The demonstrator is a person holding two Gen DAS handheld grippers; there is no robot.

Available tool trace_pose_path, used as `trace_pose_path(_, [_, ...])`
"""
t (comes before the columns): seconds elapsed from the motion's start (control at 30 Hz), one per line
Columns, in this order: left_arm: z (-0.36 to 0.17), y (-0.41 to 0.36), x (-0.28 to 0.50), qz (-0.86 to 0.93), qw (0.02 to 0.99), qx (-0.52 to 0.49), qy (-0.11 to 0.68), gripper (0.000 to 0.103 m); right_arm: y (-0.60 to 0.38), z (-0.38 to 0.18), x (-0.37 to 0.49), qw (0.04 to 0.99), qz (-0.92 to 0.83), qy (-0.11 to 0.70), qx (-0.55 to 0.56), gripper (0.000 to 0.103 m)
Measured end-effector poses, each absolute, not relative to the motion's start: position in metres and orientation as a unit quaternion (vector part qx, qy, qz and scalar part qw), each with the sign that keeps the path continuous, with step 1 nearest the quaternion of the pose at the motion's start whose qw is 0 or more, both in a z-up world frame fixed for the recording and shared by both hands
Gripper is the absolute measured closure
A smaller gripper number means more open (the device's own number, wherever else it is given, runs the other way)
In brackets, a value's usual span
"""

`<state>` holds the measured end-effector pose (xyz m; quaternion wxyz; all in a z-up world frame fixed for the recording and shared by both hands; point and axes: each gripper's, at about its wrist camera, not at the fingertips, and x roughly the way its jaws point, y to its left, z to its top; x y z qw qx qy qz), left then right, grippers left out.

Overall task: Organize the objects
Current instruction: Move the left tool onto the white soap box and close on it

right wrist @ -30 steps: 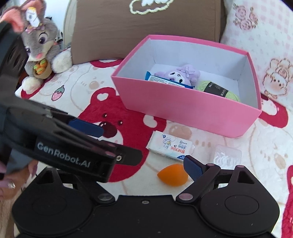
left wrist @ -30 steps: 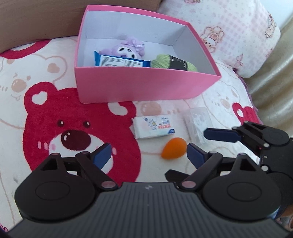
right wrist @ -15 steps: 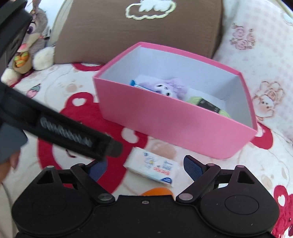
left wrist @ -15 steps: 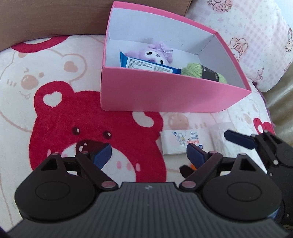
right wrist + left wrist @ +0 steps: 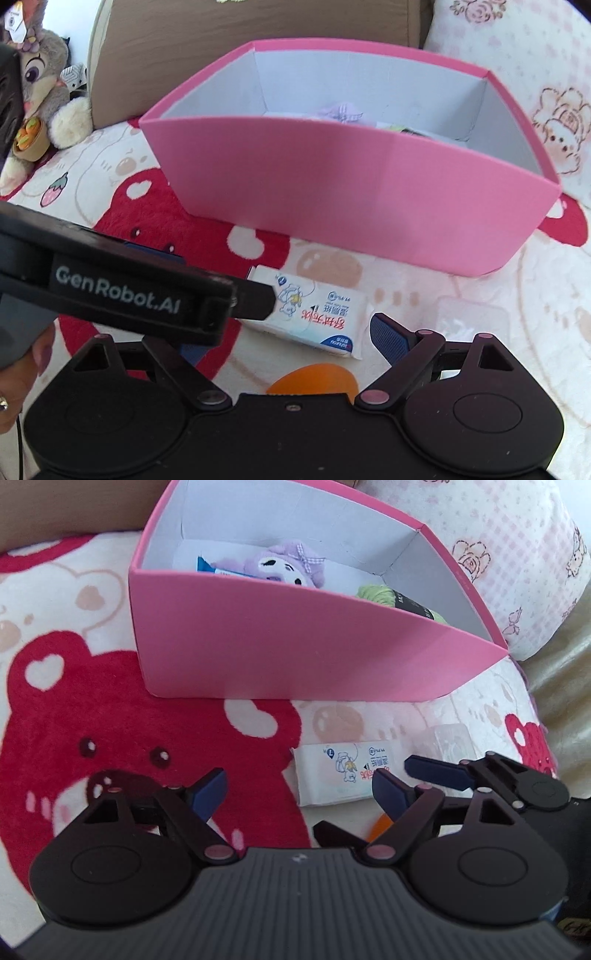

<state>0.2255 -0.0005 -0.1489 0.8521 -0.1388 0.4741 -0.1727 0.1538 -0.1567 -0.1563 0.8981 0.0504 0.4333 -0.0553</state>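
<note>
A white tissue pack lies on the bear blanket in front of the pink box. My left gripper hovers low over the pack. Its jaws are closing, and the pack lies partly between them, by the right finger, with no pad pressing on it. My right gripper is open just behind the pack. An orange sponge peeks out under it. Its left finger is hidden by the left gripper's body. The box holds a purple plush, a blue packet and green yarn.
A clear plastic case lies right of the pack. A grey plush rabbit sits at the far left by a brown cushion. A pink-checked pillow borders the box's right. A person's hand holds the left gripper.
Both grippers have sunk and come closer to the tissue pack and the box. The orange sponge has slipped mostly under their bodies. The left jaws have narrowed slightly.
</note>
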Motion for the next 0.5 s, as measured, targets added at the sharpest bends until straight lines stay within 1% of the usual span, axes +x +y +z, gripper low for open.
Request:
trace_pose_path(0.03, [-0.152, -0.001, 0.227, -0.174, 0.850, -0.146, 0.476, 0.019, -0.157, -0.159, 0.156, 0.897, -0.054, 0.437, 0.053, 0.011])
trace_pose_path(0.1, [-0.157, -0.001, 0.229, -0.177, 0.846, -0.153, 0.479, 0.025, -0.157, -0.163, 0.158, 0.893, -0.048, 0.444, 0.059, 0.011])
trace_pose_path(0.23, [-0.159, -0.008, 0.229, -0.180, 0.853, -0.124, 0.474, 0.031, -0.161, -0.163, 0.159, 0.893, -0.043, 0.442, 0.075, 0.011])
trace_pose_path(0.27, [-0.159, -0.010, 0.229, -0.183, 0.854, -0.120, 0.471, 0.035, -0.163, -0.162, 0.160, 0.893, -0.043, 0.441, 0.084, 0.011])
trace_pose_path(0.3, [-0.158, -0.011, 0.229, -0.185, 0.855, -0.119, 0.469, 0.044, -0.165, -0.163, 0.160, 0.893, -0.044, 0.439, 0.090, 0.011])
trace_pose_path(0.47, [-0.159, -0.012, 0.229, -0.192, 0.858, -0.122, 0.461, 0.058, -0.163, -0.166, 0.162, 0.891, -0.047, 0.443, 0.088, 0.011])
trace_pose_path(0.5, [-0.159, -0.012, 0.230, -0.194, 0.857, -0.122, 0.461, 0.064, -0.162, -0.167, 0.163, 0.890, -0.049, 0.445, 0.083, 0.011])
